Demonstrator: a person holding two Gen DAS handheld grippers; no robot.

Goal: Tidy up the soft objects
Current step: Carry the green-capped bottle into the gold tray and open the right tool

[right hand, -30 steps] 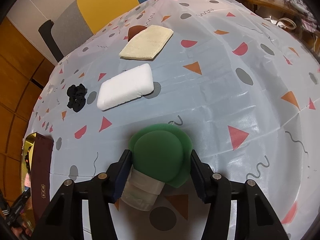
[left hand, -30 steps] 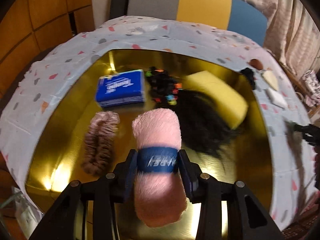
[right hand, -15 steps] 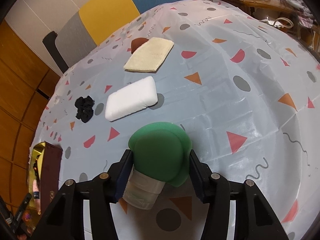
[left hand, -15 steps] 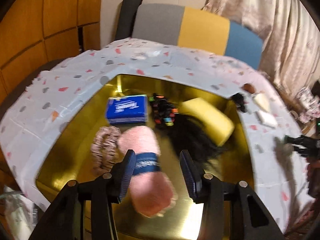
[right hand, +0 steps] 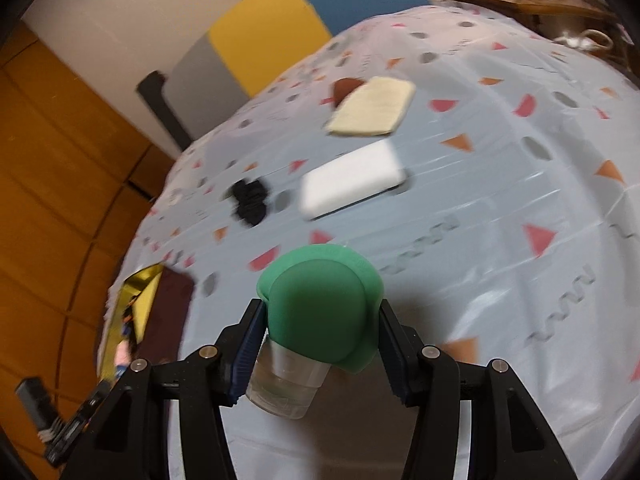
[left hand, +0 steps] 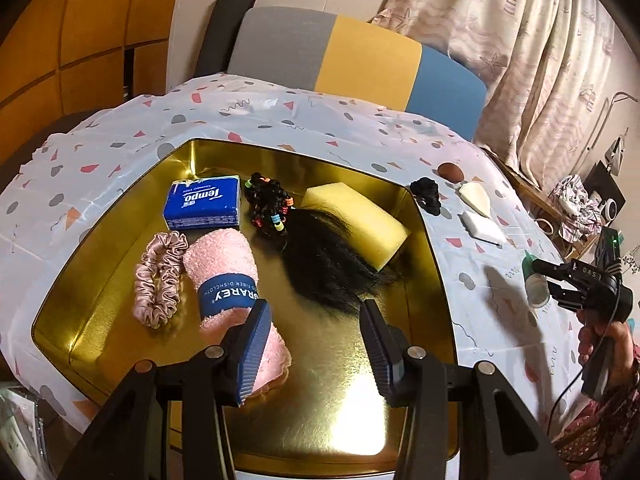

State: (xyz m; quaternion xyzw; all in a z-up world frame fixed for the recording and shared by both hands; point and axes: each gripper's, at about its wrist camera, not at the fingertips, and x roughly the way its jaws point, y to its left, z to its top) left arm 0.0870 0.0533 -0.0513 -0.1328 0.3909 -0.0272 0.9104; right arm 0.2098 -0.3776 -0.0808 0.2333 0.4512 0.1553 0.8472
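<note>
My left gripper (left hand: 316,344) is open above the gold tray (left hand: 120,208). A rolled pink towel with a blue band (left hand: 224,276) lies in the tray, just left of the gripper and free of it. My right gripper (right hand: 320,352) is shut on a green soft cap over a clear cup (right hand: 320,316), held above the table; it also shows in the left wrist view (left hand: 536,276). On the cloth lie a white sponge (right hand: 352,180), a beige cloth (right hand: 372,108), a black scrunchie (right hand: 248,200) and a brown puff (right hand: 346,88).
The tray also holds a blue tissue pack (left hand: 204,204), a pink scrunchie (left hand: 158,280), a bunch of hair ties (left hand: 268,204), a black hairpiece (left hand: 324,268) and a yellow sponge (left hand: 356,220). A chair (left hand: 340,60) stands behind the table.
My left gripper opened, let the pink towel down into the tray and drew back and up. My right gripper lifted the green-capped cup and swung towards the tray.
</note>
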